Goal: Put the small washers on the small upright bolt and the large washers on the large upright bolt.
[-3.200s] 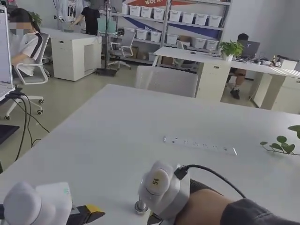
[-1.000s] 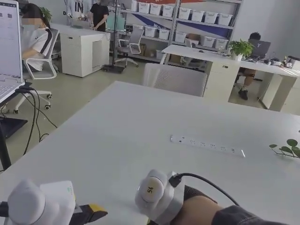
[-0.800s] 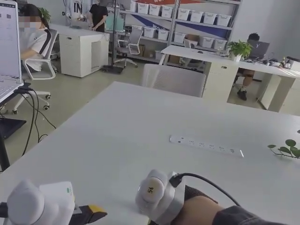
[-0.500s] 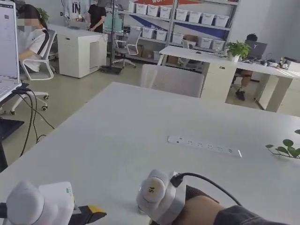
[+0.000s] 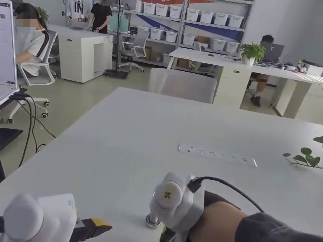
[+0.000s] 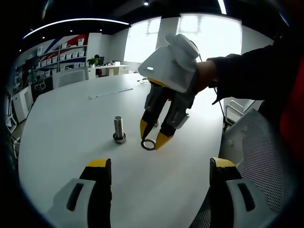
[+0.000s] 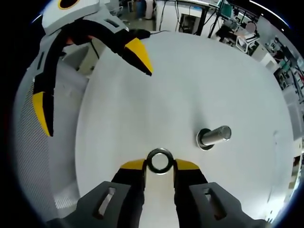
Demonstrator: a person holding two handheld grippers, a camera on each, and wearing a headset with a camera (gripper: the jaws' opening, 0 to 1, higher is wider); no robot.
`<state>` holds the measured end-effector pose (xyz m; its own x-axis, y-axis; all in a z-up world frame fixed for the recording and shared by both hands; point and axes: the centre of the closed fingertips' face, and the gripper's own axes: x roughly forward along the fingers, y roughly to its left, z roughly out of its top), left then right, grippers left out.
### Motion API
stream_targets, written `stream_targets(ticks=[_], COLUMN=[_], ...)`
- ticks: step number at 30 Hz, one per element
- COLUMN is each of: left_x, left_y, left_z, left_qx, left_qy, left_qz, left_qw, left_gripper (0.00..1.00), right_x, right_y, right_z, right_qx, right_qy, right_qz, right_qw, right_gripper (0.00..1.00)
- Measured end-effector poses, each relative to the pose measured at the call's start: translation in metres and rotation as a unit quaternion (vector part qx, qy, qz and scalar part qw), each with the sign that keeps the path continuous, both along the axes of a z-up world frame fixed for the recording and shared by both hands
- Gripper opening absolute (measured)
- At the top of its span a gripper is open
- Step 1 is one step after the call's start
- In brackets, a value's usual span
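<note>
Your left tool (image 6: 160, 164) hangs nearest you over the white worktop (image 6: 71, 109), its jaws wide apart and holding nothing. Just beyond it, your right tool (image 6: 154, 141) is clamped on one washer (image 6: 148, 144), yellow tips pinching its rim low over the surface. The washer sits just beside the one upright bolt (image 6: 119, 130), not on it. One power strip (image 5: 216, 154) lies farther along. White bins (image 5: 202, 15) line the far shelves; their contents cannot be told. In the head view the bolt's base now shows beside the right tool's housing, which hid it half a second ago.
</note>
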<state>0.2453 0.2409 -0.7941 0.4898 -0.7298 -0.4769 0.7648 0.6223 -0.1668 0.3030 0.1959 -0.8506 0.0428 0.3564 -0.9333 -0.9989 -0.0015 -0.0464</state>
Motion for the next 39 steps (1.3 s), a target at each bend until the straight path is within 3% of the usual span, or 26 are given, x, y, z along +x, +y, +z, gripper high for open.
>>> stream_targets(ticks=[16, 31, 39], left_x=[0.002, 0.002, 0.002], left_y=[-0.005, -0.010, -0.011], left_z=[0.001, 0.002, 0.002], left_qx=[0.001, 0.001, 0.000], left_qy=[-0.001, -0.002, -0.002], left_qz=[-0.006, -0.012, -0.013], left_qw=[1.0000, 0.9999, 0.9999], left_gripper=[0.85, 0.85, 0.85], right_x=[0.000, 0.016, 0.034], right_y=[-0.016, -0.031, -0.035], right_z=[0.028, 0.055, 0.074], right_qx=[0.004, 0.006, 0.004], right_qy=[-0.020, -0.044, -0.067], right_qz=[-0.002, -0.017, -0.017], right_qw=[0.9998, 0.9989, 0.9976], right_gripper=[0.23, 0.23, 0.23])
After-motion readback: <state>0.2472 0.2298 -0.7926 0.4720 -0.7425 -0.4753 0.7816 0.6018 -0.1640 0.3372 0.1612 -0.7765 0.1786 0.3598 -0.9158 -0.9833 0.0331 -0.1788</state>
